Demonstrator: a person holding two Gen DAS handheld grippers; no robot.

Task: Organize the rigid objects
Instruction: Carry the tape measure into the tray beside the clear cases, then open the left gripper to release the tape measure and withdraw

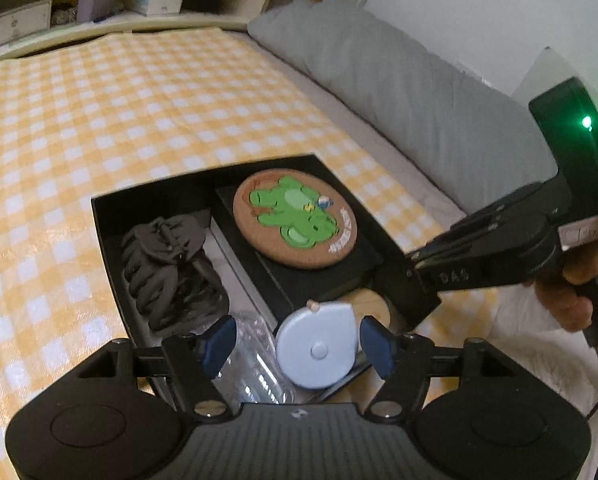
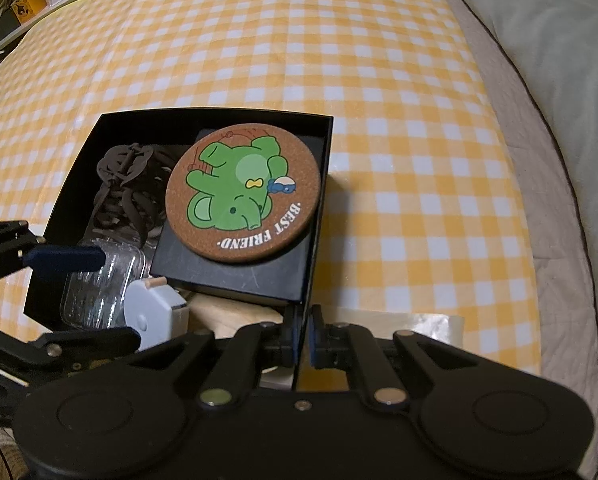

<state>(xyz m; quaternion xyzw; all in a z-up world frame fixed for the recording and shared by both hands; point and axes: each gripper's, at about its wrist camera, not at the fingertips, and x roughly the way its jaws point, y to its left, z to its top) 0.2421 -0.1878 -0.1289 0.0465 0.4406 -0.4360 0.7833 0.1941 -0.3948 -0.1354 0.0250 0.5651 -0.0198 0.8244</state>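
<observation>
Yellow-and-white checked cloth (image 2: 379,80) covers the bed, with a grey pillow (image 1: 399,80) along its right side and wooden shelves (image 1: 27,12) of small clutter behind its far end. On the cloth sits an open black box (image 2: 323,160), the place where the rigid things are gathered. Inside it, a dark brown claw hair clip (image 1: 167,268) lies in the left part, and a smaller black box (image 2: 235,272) fills the right part with a round cork coaster (image 2: 243,196) resting flat on top, printed with a green elephant and the words "BEST FRIEND". At the near end of the box lie a clear plastic case (image 2: 99,284) and a pale wooden piece (image 2: 235,316). A light blue round tape measure (image 1: 319,348) stands on edge there, between the blue pads of the left tongs (image 1: 299,344). Those tongs stand partly open, with a gap visible on each side of the tape measure, so the pads do not press it. The right tongs (image 2: 302,338) are pinched shut on the near right wall of the black box, one pad inside and one outside. In the left wrist view a person's hand (image 1: 579,280) grips the handle of the right tongs, and a green light glows on its body.
</observation>
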